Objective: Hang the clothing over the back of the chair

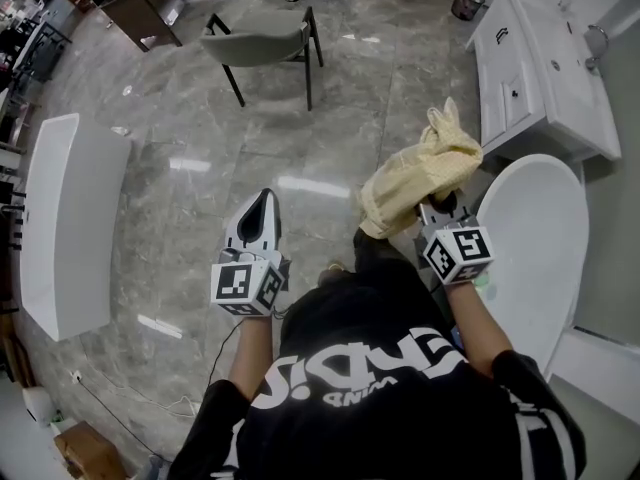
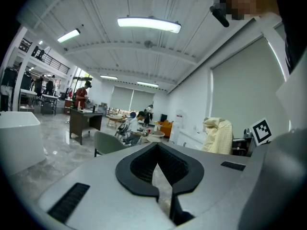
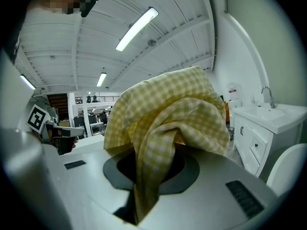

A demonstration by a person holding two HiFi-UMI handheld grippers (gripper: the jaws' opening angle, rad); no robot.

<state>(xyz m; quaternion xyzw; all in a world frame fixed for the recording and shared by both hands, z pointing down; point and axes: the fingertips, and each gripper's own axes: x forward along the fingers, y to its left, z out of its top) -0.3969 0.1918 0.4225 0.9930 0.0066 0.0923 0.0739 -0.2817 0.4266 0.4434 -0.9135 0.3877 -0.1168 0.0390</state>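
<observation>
The right gripper (image 1: 441,208) is clamped on a fold of the yellow checked garment (image 1: 420,168), which sits bunched on top of its jaws beside the white vanity (image 1: 520,108). The left gripper (image 1: 263,203) has its jaws drawn together with nothing between them. The grey chair (image 1: 262,40) stands well apart across the glossy floor (image 1: 330,138), so the cloth must travel some way on one pinch. If that pinch is shallow, I judge the cloth could slide free on the way. Because it is wadded, it could also land on the chair back as a lump and drop off unless the empty gripper spreads it first. A thin cable (image 1: 222,353) trails by the person's feet and might snag a step. How deep the cloth sits in the jaws is unclear, since the fabric covers them in the head view and fills the right gripper view, shutting out the chair there. What kind of garment it is cannot be told. From above, the chair's back and seat merge into one grey shape.
</observation>
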